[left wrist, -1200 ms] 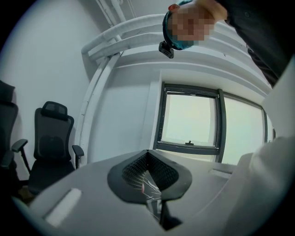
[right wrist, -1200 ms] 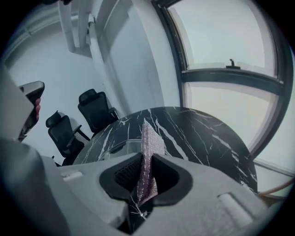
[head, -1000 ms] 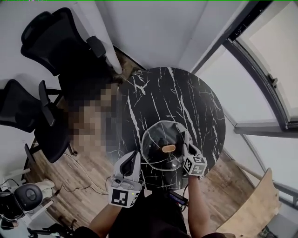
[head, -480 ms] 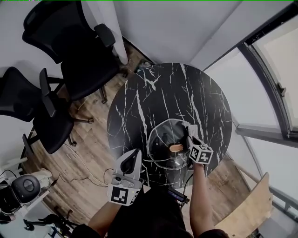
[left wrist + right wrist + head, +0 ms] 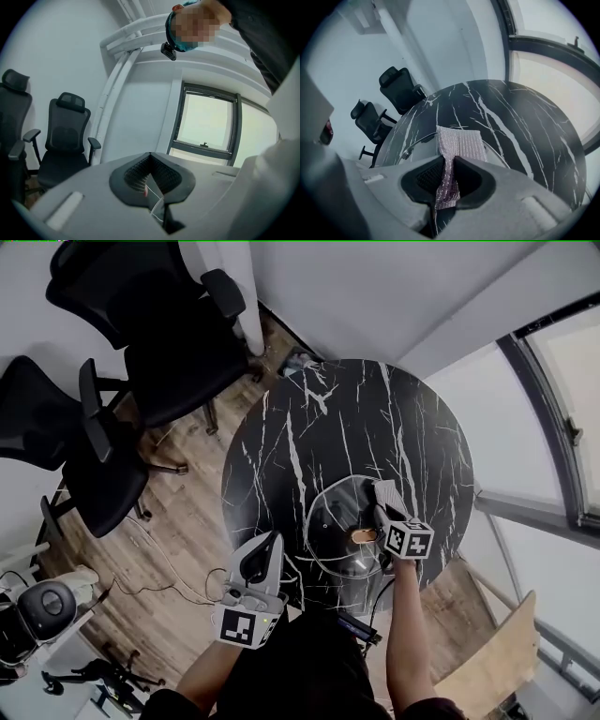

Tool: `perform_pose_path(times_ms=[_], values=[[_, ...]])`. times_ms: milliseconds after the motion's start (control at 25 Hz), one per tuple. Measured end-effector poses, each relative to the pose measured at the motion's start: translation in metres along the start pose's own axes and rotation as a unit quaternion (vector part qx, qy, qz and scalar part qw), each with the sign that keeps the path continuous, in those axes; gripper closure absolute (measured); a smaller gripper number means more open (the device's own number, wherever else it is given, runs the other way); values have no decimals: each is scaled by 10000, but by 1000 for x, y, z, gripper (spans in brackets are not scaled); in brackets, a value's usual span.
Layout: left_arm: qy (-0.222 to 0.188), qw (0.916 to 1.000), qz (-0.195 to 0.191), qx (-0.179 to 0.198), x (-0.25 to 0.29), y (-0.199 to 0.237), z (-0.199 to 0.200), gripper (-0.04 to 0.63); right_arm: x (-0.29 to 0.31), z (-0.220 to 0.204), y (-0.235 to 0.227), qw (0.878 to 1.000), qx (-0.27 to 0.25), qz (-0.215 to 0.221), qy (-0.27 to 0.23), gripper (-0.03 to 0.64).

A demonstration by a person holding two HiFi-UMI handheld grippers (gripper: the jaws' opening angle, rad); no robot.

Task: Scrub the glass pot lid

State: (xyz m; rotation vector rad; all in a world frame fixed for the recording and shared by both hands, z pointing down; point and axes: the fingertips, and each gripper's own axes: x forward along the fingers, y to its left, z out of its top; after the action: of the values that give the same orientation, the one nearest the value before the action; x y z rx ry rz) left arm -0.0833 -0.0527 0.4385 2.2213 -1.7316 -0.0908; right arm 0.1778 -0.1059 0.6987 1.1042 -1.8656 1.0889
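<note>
Jaws on the right gripper (image 5: 451, 161) are pinched tight on a silvery mesh pad (image 5: 459, 140), with that arm reaching out over the lid (image 5: 333, 521). Left gripper (image 5: 265, 554) jaws are closed on nothing, hanging by the worktop's (image 5: 281, 446) near edge. Lid's clear glass, lying flat near the person, tan knob (image 5: 363, 535) up. The pad points lengthwise away over it.

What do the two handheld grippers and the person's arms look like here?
The left gripper and right gripper are pale grey shells with a black, ribbed, V-shaped mouth, each carrying a white cube of black square markers. The forearms are unsleeved; the top is dark.
</note>
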Motion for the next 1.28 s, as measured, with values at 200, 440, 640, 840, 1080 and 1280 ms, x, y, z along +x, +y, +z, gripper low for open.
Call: perform_pose_path(times_ms=[200, 440, 640, 840, 1080, 1280], values=[[-31, 10000, 61, -19, -3, 16, 2, 594, 11, 6, 22, 9994, -286, 130, 148, 551], [6, 9999, 115, -47, -7, 30, 0, 594, 25, 8, 51, 9949, -882, 240, 425, 551], [-18, 9999, 132, -86, -9, 37, 1, 594, 32, 6, 66, 9869, -1393, 274, 765, 551], [160, 9998, 92, -51, -19, 44, -10, 594, 40, 3, 82, 9750, -1807, 499, 1191, 551], [156, 9998, 101, -59, -24, 51, -11, 594, 47, -7, 106, 9375, -2774, 873, 1911, 551], [139, 9997, 164, -88, -30, 61, -11, 594, 49, -20, 128, 9027, -3436, 1240, 2273, 551]])
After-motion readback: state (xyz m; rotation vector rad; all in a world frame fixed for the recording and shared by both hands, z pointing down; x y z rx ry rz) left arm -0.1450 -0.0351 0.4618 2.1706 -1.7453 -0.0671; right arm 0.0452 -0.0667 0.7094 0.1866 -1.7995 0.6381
